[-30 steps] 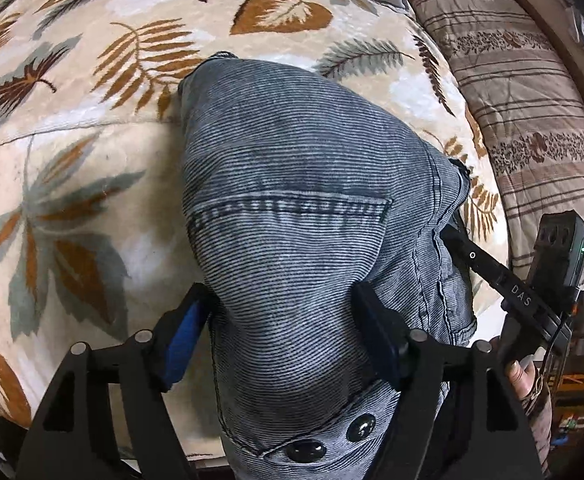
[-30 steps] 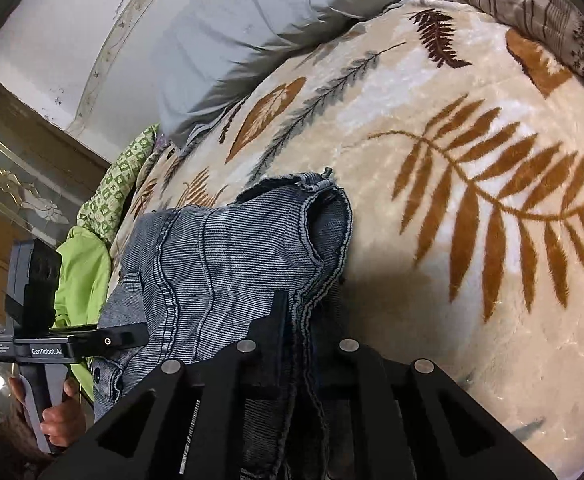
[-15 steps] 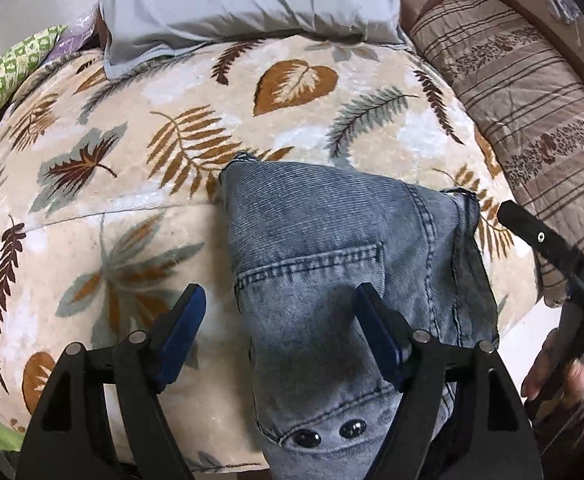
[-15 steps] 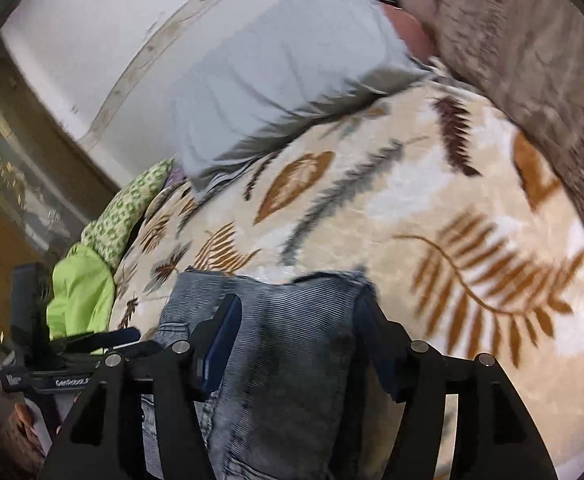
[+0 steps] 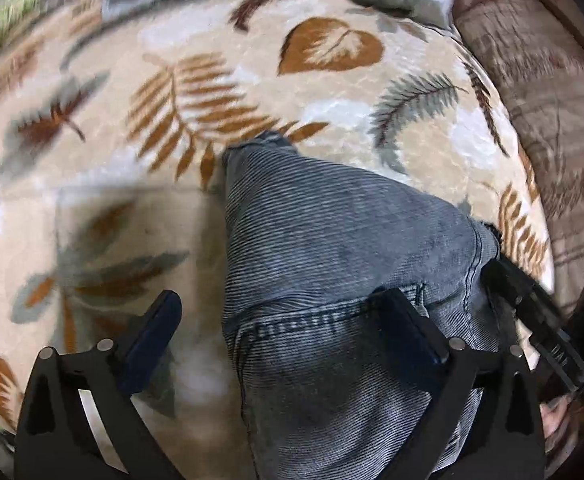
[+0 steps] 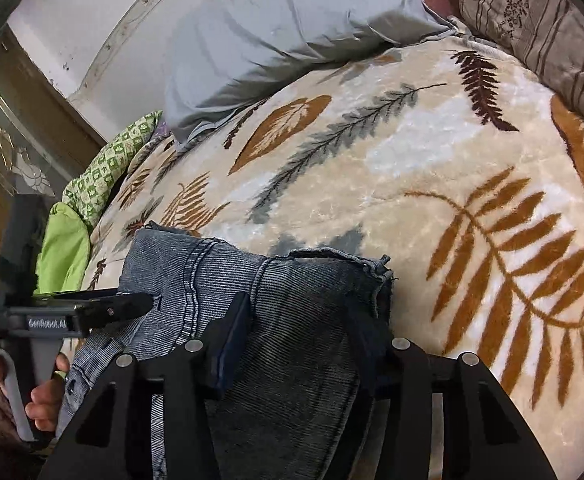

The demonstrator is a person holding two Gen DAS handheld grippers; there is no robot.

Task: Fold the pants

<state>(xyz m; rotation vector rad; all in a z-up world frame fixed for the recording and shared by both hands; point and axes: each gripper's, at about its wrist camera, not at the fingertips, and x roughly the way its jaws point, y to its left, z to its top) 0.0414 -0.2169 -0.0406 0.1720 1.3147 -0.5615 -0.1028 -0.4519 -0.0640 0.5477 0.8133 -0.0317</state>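
You are working on a bed with a soft blanket (image 6: pixel 431 168) covered in brown and gray leaves, and a gray pillow (image 6: pixel 292 28) is lying at the far end. The pants (image 5: pixel 351 264), blue jeans, are sitting near the close edge of the blanket, already folded into a thick, short bundle. Your left gripper (image 5: pixel 288 332) is hanging over the bundle with its jaws spread wide: one finger is over bare blanket and the other is over the denim by the pocket seam, and it is gripping nothing. Your right gripper (image 6: pixel 297 340) is also spread, with its fingers set on each side of a hump of denim (I cannot tell if they are pressing on it). I think you are on the last tidy-up step, because the big folds look done. The next move is calling for gentle care: either pat the bundle flat or lift both tools straight away so the fold does not flop open. The left view is showing the pocket and the neat left edge. Only the right view is showing the frayed hem (image 6: pixel 355 264), a green cloth (image 6: pixel 62 252) off the bed's side, and a wooden door (image 6: pixel 0 152).
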